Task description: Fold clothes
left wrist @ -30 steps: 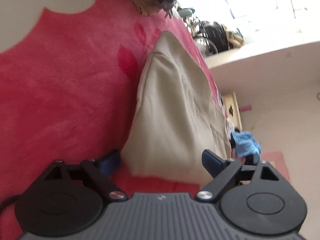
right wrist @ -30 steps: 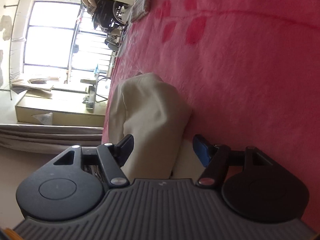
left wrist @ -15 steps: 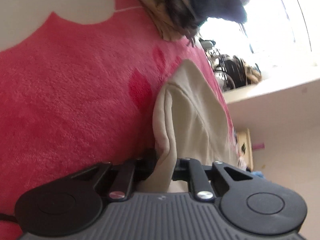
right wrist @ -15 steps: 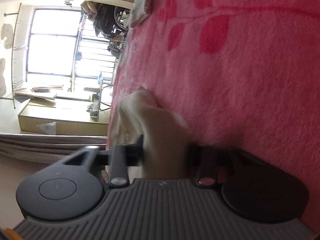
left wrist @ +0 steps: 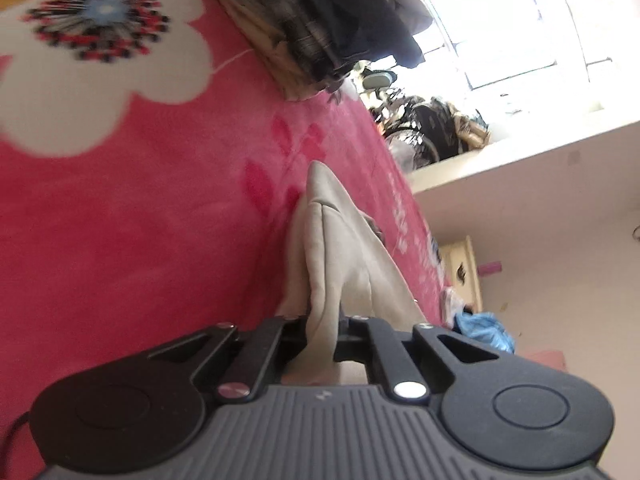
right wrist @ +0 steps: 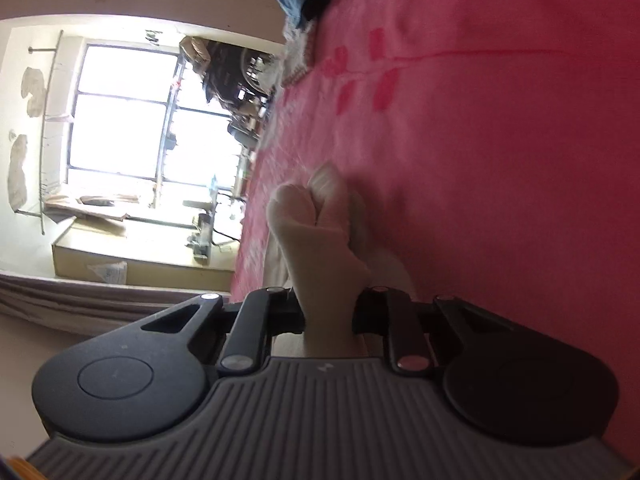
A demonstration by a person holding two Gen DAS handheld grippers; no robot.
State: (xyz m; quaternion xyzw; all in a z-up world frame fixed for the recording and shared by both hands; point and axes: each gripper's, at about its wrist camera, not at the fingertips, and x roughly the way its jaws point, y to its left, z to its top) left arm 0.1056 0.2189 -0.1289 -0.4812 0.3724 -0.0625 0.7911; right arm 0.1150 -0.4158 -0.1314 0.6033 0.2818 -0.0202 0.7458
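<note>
Beige garment (left wrist: 352, 272) hides pinching hand-held gripper (left wrist: 322, 330) pads, far end blurred

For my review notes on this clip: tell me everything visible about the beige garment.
The beige garment is soft, plain cloth with a stitched seam, bunched into upright folds and partly lifted off the pink floral blanket. The left gripper is shut on one edge. The right gripper has another bunched edge between its closing jaws. Its far tip appears to rest on the blanket.

Bright daylight pours through a large barred window (right wrist: 120, 112); pale walls (left wrist: 560, 240) surround a pink floral blanket (left wrist: 120, 220).
</note>
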